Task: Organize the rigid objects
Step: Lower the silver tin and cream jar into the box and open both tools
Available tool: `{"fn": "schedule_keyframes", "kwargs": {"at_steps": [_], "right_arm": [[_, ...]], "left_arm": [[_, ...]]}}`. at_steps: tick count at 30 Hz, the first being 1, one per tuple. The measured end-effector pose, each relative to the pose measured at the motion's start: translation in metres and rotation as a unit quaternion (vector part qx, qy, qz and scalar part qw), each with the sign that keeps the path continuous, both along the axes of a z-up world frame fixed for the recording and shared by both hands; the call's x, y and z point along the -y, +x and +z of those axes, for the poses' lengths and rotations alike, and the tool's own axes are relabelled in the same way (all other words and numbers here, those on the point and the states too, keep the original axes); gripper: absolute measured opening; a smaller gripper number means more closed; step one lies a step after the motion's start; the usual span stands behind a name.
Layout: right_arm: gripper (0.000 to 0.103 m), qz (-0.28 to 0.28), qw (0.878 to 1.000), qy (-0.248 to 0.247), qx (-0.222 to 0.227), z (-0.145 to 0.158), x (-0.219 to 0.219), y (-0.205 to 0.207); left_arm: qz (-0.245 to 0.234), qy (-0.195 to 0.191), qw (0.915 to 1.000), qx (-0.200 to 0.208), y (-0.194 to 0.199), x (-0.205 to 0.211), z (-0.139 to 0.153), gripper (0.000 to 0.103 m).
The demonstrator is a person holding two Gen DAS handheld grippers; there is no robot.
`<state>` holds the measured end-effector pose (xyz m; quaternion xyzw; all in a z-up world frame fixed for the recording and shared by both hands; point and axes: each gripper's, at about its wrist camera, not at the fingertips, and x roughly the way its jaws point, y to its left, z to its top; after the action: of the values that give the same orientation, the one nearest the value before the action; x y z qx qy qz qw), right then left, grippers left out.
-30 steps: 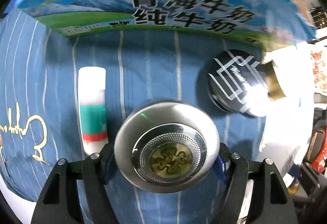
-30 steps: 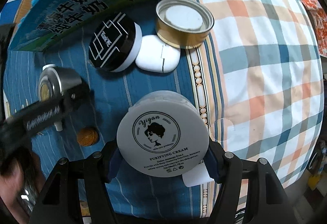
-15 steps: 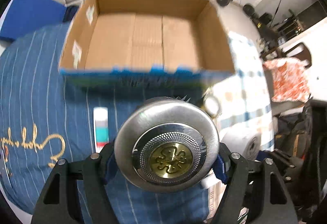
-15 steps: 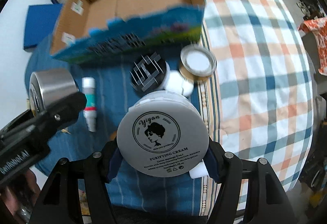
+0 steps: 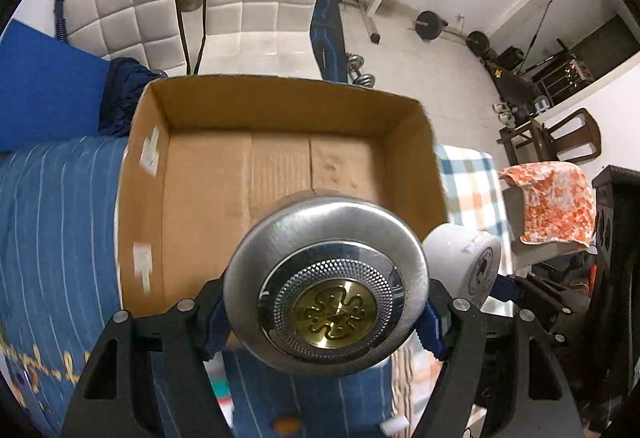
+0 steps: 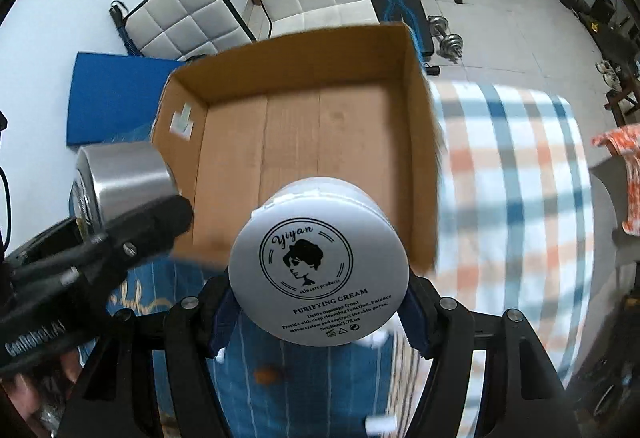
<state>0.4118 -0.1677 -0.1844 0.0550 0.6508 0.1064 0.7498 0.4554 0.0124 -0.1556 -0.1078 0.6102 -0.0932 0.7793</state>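
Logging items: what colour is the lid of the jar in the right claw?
White with black print on the jar, best in the right wrist view.

A bed carries everything, covered on the left by a blue white-striped cloth (image 5: 56, 206) with gold script and on the right by a checked orange-and-blue cloth (image 6: 516, 174). An open cardboard box (image 6: 304, 158) sits on it. A small orange object (image 6: 267, 374), blurred, lies on the blue cloth.

Brushed-metal tin (image 5: 326, 288) – glossy brass centre, matt white plastic jar (image 6: 319, 264), rough cardboard box (image 5: 280, 174)
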Motion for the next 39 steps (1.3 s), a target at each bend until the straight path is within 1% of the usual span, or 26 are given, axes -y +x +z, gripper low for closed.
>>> {"fn": "schedule_keyframes", "kwargs": {"at_steps": [2,5,6,8,10,13,16,17,20,25,28,29,30,32,34,35,36,37,38,39], "right_arm": [[0.069,0.005,1.000,-0.007,-0.005,-0.012,-0.009,0.025],[0.069,0.014,0.999,-0.016,-0.024,-0.042,-0.024,0.063],[0.069,0.018,0.999,-0.021,-0.033,-0.056,-0.030,0.076],[0.069,0.022,0.998,-0.028,-0.046,-0.077,-0.036,0.090],[0.069,0.023,0.997,-0.039,-0.060,-0.101,-0.042,0.108],[0.069,0.029,0.995,-0.060,-0.070,-0.127,-0.046,0.128],[0.069,0.039,0.992,-0.086,-0.079,-0.147,-0.050,0.143],[0.069,0.041,0.991,-0.093,-0.083,-0.154,-0.051,0.148],[0.070,0.050,0.990,-0.103,-0.088,-0.165,-0.056,0.156],[0.071,0.071,0.986,-0.105,-0.106,-0.183,-0.065,0.166],[0.072,0.086,0.985,-0.110,-0.105,-0.185,-0.072,0.170],[0.075,0.088,0.984,-0.109,-0.108,-0.185,-0.079,0.173],[0.080,0.086,0.984,-0.107,-0.112,-0.185,-0.080,0.174],[0.087,0.084,0.984,-0.104,-0.115,-0.184,-0.080,0.175],[0.089,0.078,0.985,-0.101,-0.120,-0.182,-0.072,0.172],[0.090,0.075,0.984,-0.099,-0.124,-0.182,-0.072,0.172],[0.093,0.070,0.985,-0.094,-0.128,-0.180,-0.070,0.170],[0.094,0.065,0.985,-0.093,-0.129,-0.178,-0.069,0.169],[0.095,0.064,0.985,-0.091,-0.128,-0.174,-0.070,0.167],[0.095,0.063,0.986,-0.091,-0.126,-0.170,-0.071,0.165]], "left_arm": [[-0.003,0.003,0.9998,-0.019,0.030,-0.002,-0.021,0.072],[-0.002,0.004,0.9987,-0.050,0.065,-0.007,-0.056,0.072],[0.000,0.002,0.9981,-0.062,0.076,-0.009,-0.068,0.072],[0.000,0.004,0.9965,-0.084,0.091,-0.012,-0.091,0.072],[0.000,0.012,0.9951,-0.099,0.101,-0.013,-0.109,0.072],[-0.005,0.029,0.9926,-0.118,0.113,-0.014,-0.133,0.072],[-0.010,0.037,0.9909,-0.129,0.117,-0.013,-0.147,0.072],[-0.010,0.035,0.9904,-0.133,0.119,-0.012,-0.152,0.072],[-0.010,0.028,0.9883,-0.150,0.124,-0.010,-0.163,0.072],[-0.011,0.022,0.9858,-0.166,0.126,-0.008,-0.177,0.072],[-0.013,0.025,0.9851,-0.169,0.127,-0.008,-0.178,0.073],[-0.012,0.024,0.9846,-0.173,0.128,-0.009,-0.178,0.072],[-0.010,0.022,0.9841,-0.176,0.128,-0.010,-0.177,0.073],[-0.008,0.016,0.9824,-0.186,0.128,-0.011,-0.175,0.074],[-0.009,0.008,0.9823,-0.187,0.127,-0.011,-0.169,0.077],[-0.009,0.007,0.9833,-0.182,0.124,-0.010,-0.165,0.078],[-0.009,0.011,0.9840,-0.178,0.123,-0.011,-0.161,0.078],[-0.010,0.018,0.9855,-0.169,0.120,-0.011,-0.155,0.078],[-0.011,0.022,0.9867,-0.161,0.118,-0.012,-0.150,0.079],[-0.009,0.023,0.9879,-0.153,0.114,-0.013,-0.145,0.082]]}}
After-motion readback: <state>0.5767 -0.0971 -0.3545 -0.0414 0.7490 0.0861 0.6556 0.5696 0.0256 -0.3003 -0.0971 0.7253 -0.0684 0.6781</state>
